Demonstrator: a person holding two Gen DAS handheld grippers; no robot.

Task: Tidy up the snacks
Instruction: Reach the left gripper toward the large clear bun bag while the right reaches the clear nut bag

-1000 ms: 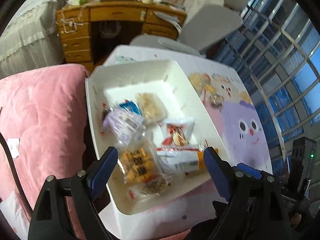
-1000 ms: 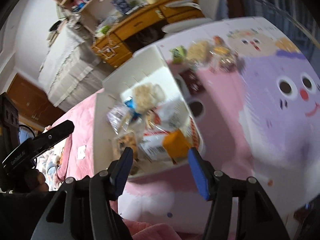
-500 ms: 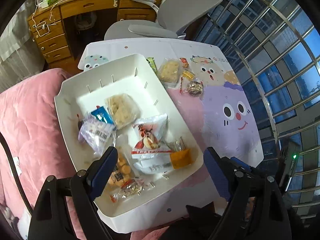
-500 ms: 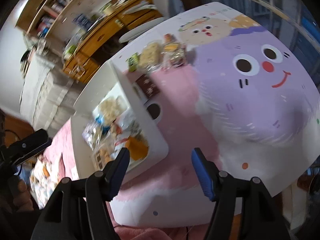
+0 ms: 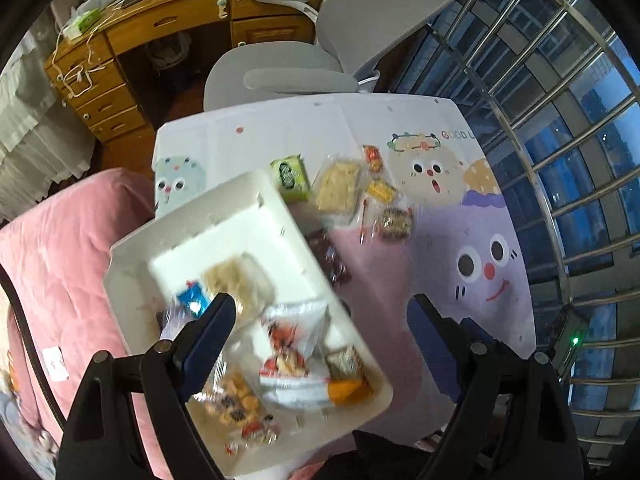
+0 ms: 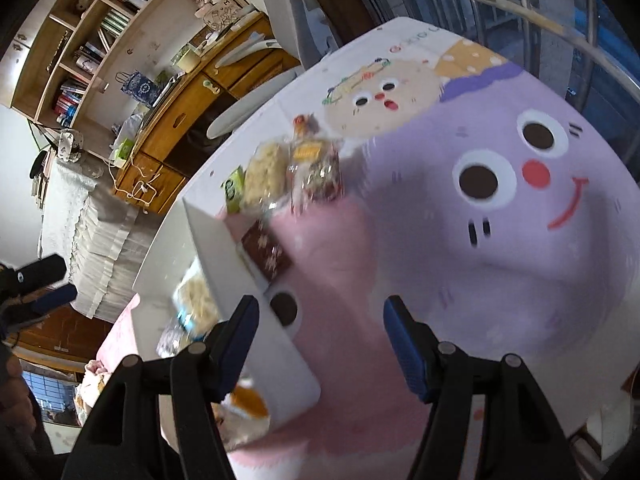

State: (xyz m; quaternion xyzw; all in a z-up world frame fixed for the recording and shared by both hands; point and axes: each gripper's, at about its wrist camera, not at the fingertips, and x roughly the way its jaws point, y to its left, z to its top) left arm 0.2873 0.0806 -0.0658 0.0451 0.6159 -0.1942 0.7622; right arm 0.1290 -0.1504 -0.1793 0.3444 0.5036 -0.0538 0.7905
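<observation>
A white tray point(image 5: 136, 264) of wrapped snacks point(image 5: 288, 344) sits at the desk's point(image 5: 360, 128) near left edge. More snack packets point(image 5: 338, 184) lie just beyond the tray's far corner. The left claw point(image 5: 320, 340) and right claw point(image 6: 320, 340) hover spread, empty.

You get dim, bluish indoor light, with dusk-blue window panes point(image 5: 592, 128) on the right. Motion blur smears the white tray point(image 5: 256, 216) and snack packets point(image 6: 280, 172). Fisheye bending curves both views into black corners.
</observation>
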